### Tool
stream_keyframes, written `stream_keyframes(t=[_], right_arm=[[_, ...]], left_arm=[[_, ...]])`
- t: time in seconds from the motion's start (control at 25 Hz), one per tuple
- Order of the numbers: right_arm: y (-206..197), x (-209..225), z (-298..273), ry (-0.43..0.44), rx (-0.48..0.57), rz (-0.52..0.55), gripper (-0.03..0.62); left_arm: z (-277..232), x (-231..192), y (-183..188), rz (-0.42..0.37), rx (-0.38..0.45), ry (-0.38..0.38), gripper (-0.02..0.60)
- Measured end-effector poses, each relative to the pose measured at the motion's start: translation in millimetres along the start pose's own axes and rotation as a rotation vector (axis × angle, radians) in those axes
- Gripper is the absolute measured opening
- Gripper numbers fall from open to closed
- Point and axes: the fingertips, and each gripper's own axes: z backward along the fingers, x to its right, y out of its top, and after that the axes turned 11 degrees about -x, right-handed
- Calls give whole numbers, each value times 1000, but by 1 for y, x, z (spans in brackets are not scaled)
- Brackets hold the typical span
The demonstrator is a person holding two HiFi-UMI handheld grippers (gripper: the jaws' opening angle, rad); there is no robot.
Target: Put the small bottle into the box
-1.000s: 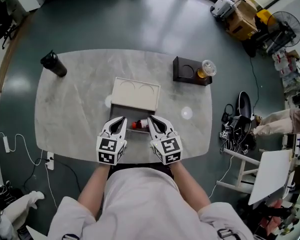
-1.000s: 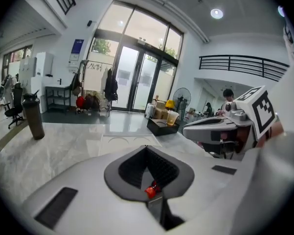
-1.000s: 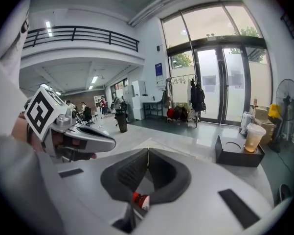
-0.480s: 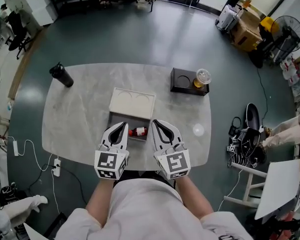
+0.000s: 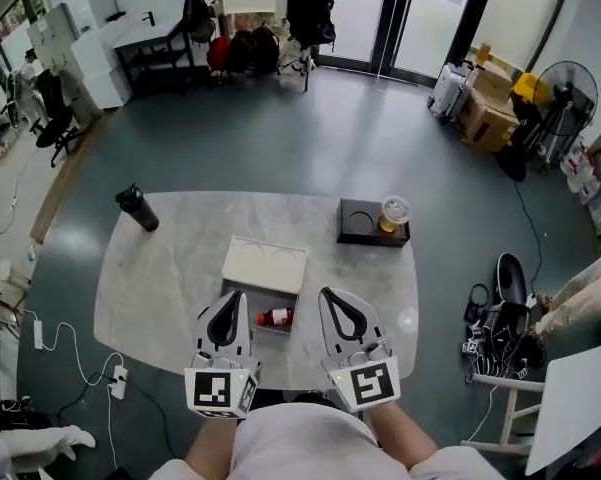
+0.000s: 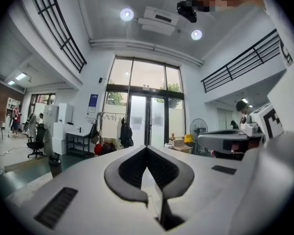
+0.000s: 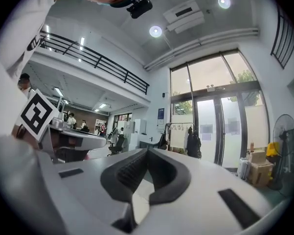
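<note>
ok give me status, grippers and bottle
Left gripper shut, empty. Right gripper shut, empty. Small bottle lying on its side in the open box. Nothing in the way.

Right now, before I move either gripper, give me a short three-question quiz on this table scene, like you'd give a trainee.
1. True or false: the small bottle lies inside the box.
2. What stands on the black tray? A: a cup holding a drink. B: a plate. C: a book.
3. Fill in the blank: the jaws of the left gripper and the right gripper are both ____, with nothing between them.

Key: 1 true. 2 A. 3 shut.
</note>
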Motion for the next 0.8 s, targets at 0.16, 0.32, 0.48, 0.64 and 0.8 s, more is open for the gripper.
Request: stream_keyframes(t=[0.16,0.32,0.48,0.64,0.8], right_arm=[[16,14,10,-23,53,-6,25],[21,16,15,-30,67,-22,25],[11,17,13,-3,30,-32,25],[6,13,9,15,18,-66,25],[7,15,6,6,15,-60,25]], left_arm=[[-2,9,4,-2,6,-3,21],[0,1,6,-17,-2,20,21],[-3,6,8,-17,1,11,21],[-6,3,2,-1,-12,-1,21],[-10,4,1,1,-22,-23,21]])
